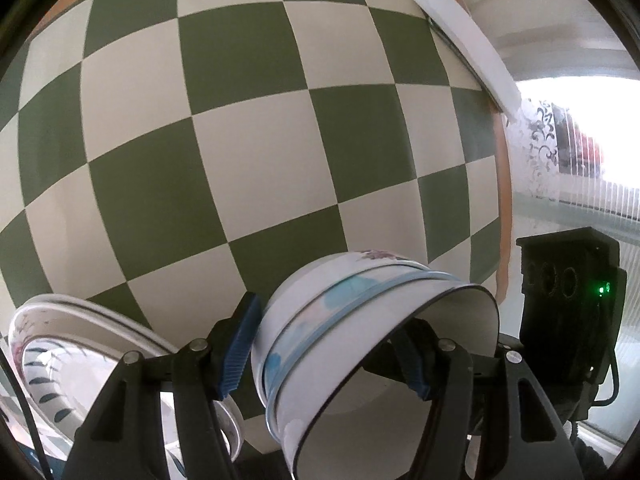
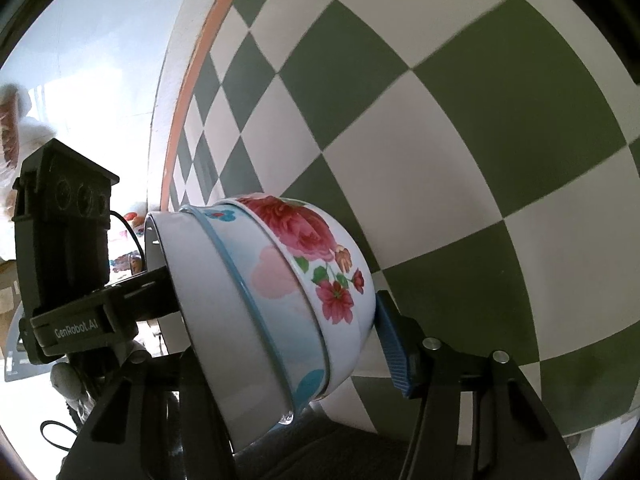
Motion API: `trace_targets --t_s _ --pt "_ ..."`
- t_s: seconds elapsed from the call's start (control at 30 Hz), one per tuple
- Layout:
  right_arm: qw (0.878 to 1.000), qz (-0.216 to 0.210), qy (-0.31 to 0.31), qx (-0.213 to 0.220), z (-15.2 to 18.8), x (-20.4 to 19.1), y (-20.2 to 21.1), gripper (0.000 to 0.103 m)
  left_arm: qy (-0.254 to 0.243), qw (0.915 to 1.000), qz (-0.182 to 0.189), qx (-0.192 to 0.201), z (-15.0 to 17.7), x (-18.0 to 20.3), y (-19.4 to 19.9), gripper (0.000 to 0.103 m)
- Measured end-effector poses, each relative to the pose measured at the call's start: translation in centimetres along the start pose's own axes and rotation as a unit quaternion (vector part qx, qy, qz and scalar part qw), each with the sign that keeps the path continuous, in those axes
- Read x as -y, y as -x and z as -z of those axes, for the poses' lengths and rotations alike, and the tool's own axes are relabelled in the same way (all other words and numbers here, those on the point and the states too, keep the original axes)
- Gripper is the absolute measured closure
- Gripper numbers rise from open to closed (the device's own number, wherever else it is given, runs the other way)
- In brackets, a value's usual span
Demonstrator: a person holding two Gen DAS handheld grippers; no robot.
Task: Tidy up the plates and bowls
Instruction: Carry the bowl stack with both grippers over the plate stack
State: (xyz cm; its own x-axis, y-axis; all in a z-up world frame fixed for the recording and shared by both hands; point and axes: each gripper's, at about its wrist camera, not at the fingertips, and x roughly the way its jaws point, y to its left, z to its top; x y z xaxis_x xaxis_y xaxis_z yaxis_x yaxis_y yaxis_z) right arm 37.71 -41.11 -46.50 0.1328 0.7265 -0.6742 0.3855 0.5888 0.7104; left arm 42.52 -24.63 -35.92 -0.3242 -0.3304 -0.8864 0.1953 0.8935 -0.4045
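In the left wrist view I see the bowl stack (image 1: 360, 344) tilted on its side between the left gripper (image 1: 332, 356) fingers, clamped. In the right wrist view the right gripper (image 2: 280, 320) clamps the same stack, lower centre: white, blue-rimmed, rose-printed bowls nested above the checkered tabletop (image 2: 480, 160).

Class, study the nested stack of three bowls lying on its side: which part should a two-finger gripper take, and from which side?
Grip across the stack of bowls: one finger inside the open mouth, the other against the floral bowl's base. Because the stack lies sideways, squeezing along its axis keeps the bowls nested. Both the left gripper and right gripper hold it so.
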Motion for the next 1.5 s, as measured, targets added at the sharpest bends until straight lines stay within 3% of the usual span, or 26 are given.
trace_targets --t_s 0.47,0.8,1.07,1.5 --pt "1.0 0.001 0.026 -0.006 0.3 -5.3 0.0 0.047 0.008 0.9989 0.002 0.047 1.7 -0.6 5.1 0.043" --pt "0.999 -0.004 0.048 -0.019 2.3 -10.7 -3.1 0.048 0.02 0.9973 0.001 0.071 4.7 -5.3 9.0 0.043" --pt "0.996 -0.008 0.071 -0.045 4.0 -14.6 -8.7 0.048 0.052 0.9955 -0.003 0.08 7.0 -10.8 10.4 0.043" --pt "0.994 0.012 0.087 -0.07 4.3 -16.0 -12.4 0.049 0.085 0.9933 0.009 0.077 7.5 -15.4 9.4 0.043"
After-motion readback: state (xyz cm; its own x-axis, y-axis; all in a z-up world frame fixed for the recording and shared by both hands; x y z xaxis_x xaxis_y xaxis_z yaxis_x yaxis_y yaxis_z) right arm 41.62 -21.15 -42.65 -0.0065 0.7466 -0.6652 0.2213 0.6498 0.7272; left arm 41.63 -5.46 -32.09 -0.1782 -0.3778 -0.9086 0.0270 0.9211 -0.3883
